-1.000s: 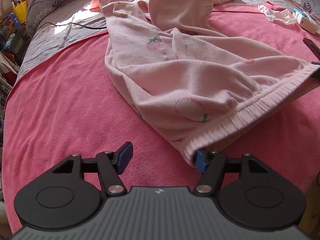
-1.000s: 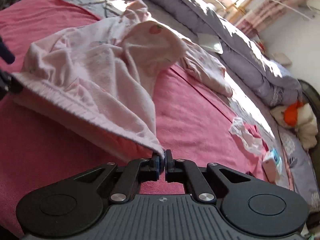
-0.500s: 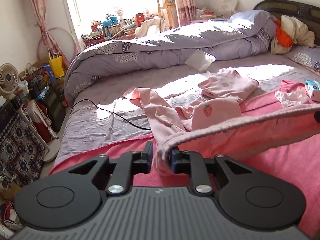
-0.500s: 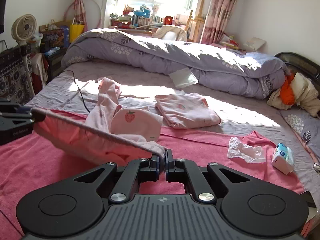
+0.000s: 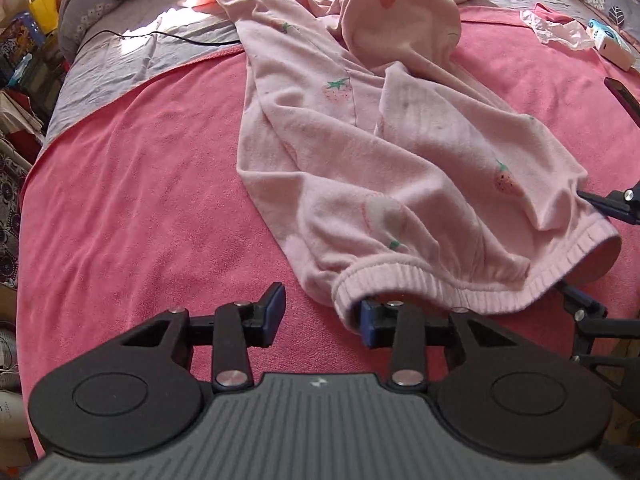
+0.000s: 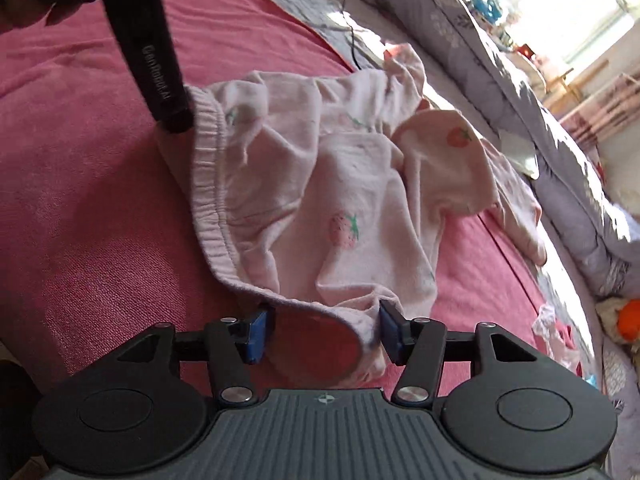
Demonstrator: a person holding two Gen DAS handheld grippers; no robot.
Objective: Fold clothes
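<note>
1. The pink strawberry trousers (image 5: 400,152) lie rumpled on the red blanket (image 5: 140,200), their waistband (image 5: 440,288) nearest both grippers.
2. The left gripper (image 5: 322,316) and the right gripper (image 6: 322,330) have jaws apart, gripping nothing.
3. Judged: smooth the legs flat away from the waistband before creasing.

Sunlit glare, fisheye-warped edges

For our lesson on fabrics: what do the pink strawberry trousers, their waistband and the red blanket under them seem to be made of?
Trousers: soft matt knit, probably cotton; it drapes in loose folds and looks faintly fuzzy.
Waistband: ribbed, gathered band, likely elastic; close ridges run across it.
Blanket: looks like towelling or fleece; dull, with a short nap and no sheen.
</note>
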